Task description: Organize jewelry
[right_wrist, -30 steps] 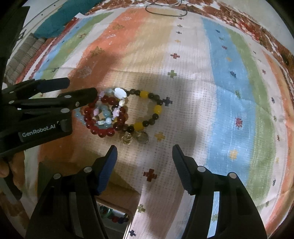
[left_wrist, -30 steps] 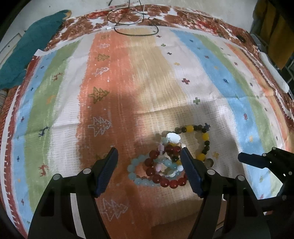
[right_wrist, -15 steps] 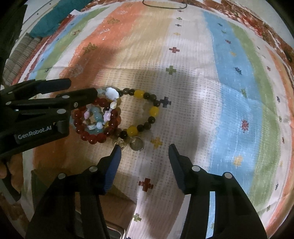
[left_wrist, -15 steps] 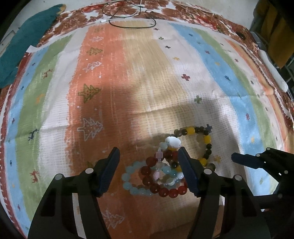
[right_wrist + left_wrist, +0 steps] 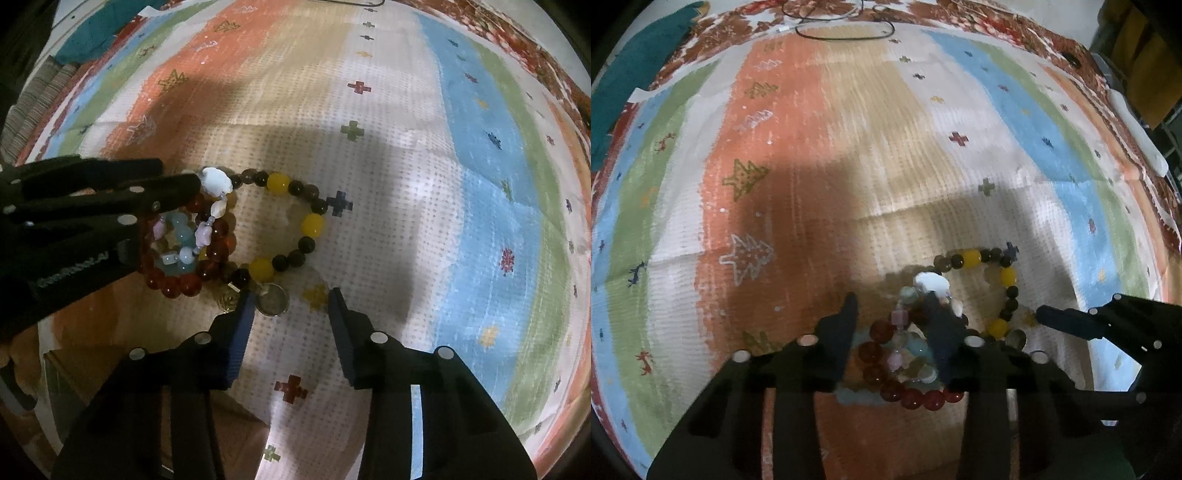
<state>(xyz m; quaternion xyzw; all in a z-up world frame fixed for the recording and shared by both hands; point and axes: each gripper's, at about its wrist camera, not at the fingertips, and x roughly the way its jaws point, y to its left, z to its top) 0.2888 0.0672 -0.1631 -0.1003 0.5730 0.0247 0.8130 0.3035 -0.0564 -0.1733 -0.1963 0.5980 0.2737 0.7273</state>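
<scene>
A heap of bead bracelets lies on the striped cloth. A red bead bracelet point(image 5: 908, 397) point(image 5: 173, 286), a pale blue and pink one point(image 5: 916, 347) point(image 5: 183, 232) and a dark and yellow bead bracelet point(image 5: 1006, 275) point(image 5: 312, 223) with a round metal charm point(image 5: 272, 301) overlap. My left gripper point(image 5: 892, 306) is open, its fingers straddling the red and pale blue beads; it shows in the right wrist view point(image 5: 162, 181) too. My right gripper point(image 5: 291, 295) is open, its fingertips on either side of the charm; it shows at the right of the left wrist view point(image 5: 1045, 315).
The striped patterned cloth point(image 5: 849, 129) covers the surface. A black cable loop point(image 5: 842, 29) lies at the far edge. A teal cloth point(image 5: 631, 70) lies at the far left. A wooden box edge point(image 5: 74, 369) sits near the bottom left of the right wrist view.
Both grippers have moved forward and down onto the bracelet heap. The left fingers have narrowed around the red and blue beads. The right fingers have reached the charm.
</scene>
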